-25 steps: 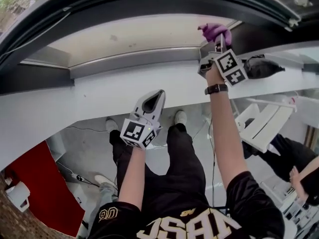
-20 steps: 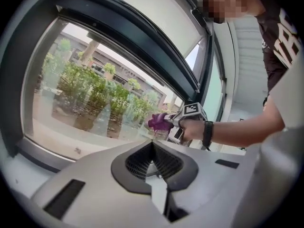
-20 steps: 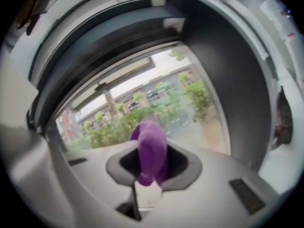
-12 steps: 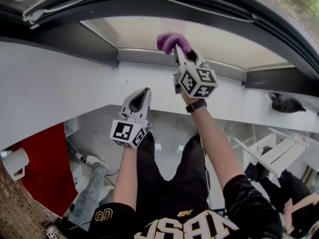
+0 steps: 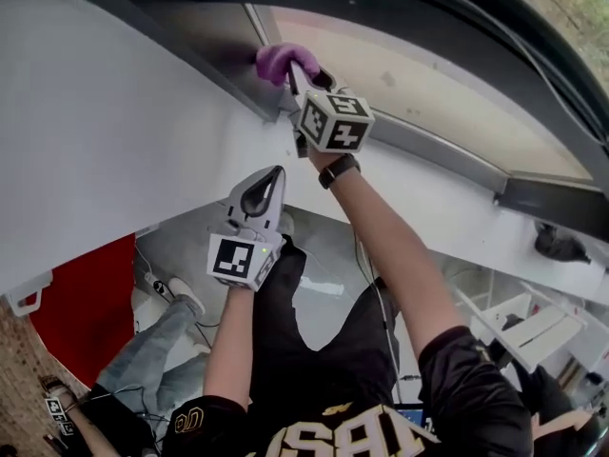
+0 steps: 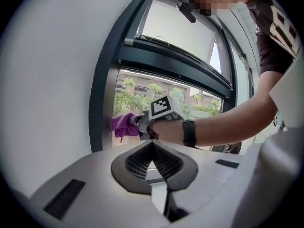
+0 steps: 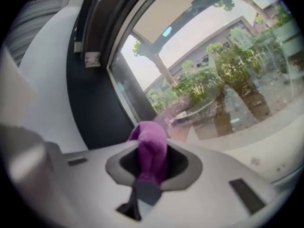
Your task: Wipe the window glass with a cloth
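Pinching one purple cloth (image 5: 276, 62), right gripper (image 5: 297, 72) sits at window glass (image 5: 428, 93) edge; left gripper (image 5: 274, 175) clenched empty.

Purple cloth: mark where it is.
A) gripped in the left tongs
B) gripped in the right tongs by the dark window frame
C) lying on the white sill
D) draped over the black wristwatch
B: the purple cloth is clamped in the right tongs beside the dark window frame; the left tongs are shut on nothing.
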Motion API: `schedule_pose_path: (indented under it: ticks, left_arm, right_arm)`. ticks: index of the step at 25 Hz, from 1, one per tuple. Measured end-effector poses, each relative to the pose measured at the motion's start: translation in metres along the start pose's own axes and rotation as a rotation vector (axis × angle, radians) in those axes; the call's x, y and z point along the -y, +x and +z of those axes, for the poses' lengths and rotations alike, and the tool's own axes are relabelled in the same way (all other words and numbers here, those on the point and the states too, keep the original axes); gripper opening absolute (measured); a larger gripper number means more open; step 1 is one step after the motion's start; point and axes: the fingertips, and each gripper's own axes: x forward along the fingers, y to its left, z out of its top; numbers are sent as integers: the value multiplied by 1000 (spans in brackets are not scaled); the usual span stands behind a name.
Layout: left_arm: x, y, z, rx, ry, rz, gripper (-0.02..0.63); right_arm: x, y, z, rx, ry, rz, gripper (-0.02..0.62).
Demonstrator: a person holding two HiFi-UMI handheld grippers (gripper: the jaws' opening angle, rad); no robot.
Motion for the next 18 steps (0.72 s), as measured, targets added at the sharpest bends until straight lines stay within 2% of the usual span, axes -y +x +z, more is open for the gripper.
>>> schedule_pose_path:
  ticks: [3,7,10,15,18]
  left_arm:
    - [18,9,-7,-1,-18,-4,17]
    - [85,41,-28,-12,-65,-76,17]
    - [161,72,-40,-11,-113,-174,17]
    - [301,124,-55,-5,-146,-310,17]
    - [365,145,-53,10,-156,-382,17]
  right_arm:
    - [46,-33,11,31,94,-43,81]
    - [129,-120,29,77,124,-133,80]
    - [205,-203,47,119,149,-244,81]
    - [341,-359,89,214,142,-441,81]
    - [416,-443,102,267,220,-604,81]
